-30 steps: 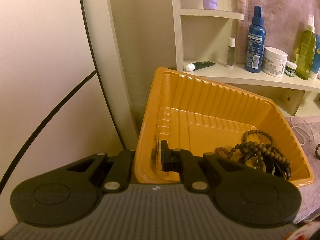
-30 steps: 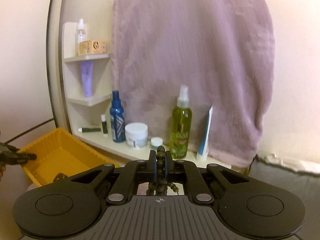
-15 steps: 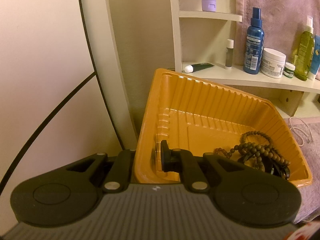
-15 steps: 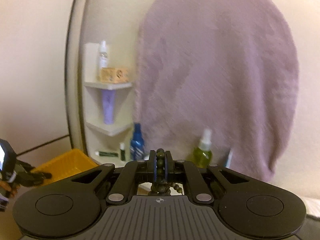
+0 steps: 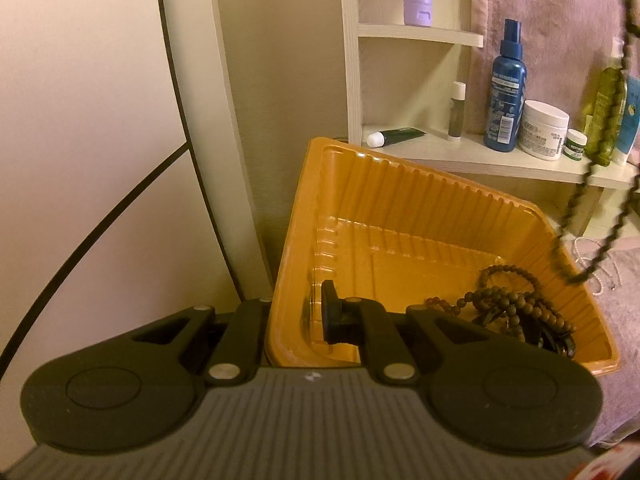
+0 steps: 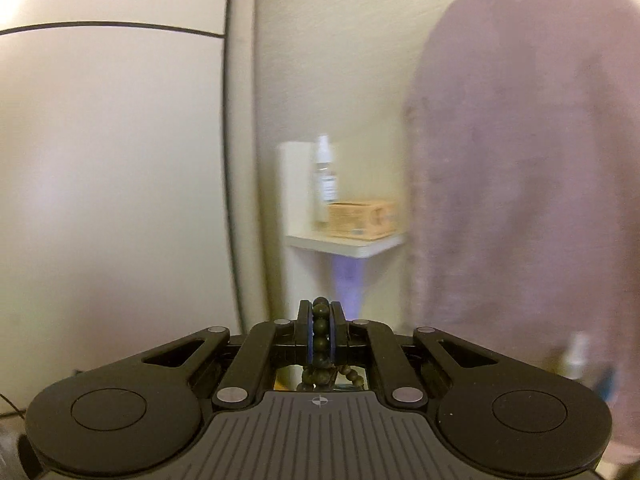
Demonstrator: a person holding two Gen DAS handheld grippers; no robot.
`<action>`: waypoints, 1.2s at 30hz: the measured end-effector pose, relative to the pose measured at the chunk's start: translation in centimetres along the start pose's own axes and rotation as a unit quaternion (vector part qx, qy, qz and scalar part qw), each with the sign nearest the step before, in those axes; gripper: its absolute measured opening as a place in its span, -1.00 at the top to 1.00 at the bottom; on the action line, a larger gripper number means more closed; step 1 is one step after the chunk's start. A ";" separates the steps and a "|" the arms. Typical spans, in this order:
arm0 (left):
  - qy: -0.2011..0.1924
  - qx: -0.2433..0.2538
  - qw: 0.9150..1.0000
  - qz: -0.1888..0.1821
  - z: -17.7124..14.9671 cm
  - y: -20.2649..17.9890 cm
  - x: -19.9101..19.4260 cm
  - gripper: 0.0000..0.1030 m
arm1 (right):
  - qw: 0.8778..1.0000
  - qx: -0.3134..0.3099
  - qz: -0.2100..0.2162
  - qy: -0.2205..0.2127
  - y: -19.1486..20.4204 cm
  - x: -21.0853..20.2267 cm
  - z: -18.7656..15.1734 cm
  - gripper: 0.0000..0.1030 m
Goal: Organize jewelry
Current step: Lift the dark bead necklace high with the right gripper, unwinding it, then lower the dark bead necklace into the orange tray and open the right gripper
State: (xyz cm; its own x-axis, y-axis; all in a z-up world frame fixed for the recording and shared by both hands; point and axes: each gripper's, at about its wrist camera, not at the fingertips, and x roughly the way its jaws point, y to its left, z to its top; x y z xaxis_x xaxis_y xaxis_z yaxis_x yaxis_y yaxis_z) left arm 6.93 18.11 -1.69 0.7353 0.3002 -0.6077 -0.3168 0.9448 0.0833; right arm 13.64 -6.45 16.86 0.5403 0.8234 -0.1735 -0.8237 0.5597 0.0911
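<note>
Your left gripper [image 5: 298,316] clamps the orange tray's [image 5: 400,208] near-left wall; your right gripper [image 6: 320,334] pinches a dark bead strand [image 6: 320,328] dangling above the tray's right edge.

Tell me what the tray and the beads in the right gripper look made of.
Tray: thin moulded plastic, glossy orange, judging by ribbed walls and shiny highlights. Beads pinched in the right gripper: dark, round, matte, possibly wood or stone; the look cannot settle which.
</note>
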 end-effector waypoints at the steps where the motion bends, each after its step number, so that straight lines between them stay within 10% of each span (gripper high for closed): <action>1: 0.000 0.000 1.000 -0.001 0.0 0.0 0.0 0.82 | 1.000 0.004 0.007 0.001 0.4 0.8 -0.2 0.86; 32: 0.005 -0.005 1.000 -0.003 0.0 0.4 0.3 0.83 | 0.973 0.069 0.006 0.220 0.0 13.1 -14.5 0.84; 36: 0.006 -0.005 1.000 -0.002 0.0 0.3 0.4 0.83 | 0.974 0.066 0.005 0.216 -0.1 13.1 -14.5 0.40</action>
State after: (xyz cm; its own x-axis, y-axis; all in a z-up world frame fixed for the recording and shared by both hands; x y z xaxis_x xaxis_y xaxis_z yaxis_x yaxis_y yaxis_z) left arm 7.10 18.51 -1.92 0.7292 0.2940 -0.6179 -0.3190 0.9449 0.0732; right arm 18.30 2.88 0.35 0.3853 0.7286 -0.5662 -0.7840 0.5821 0.2156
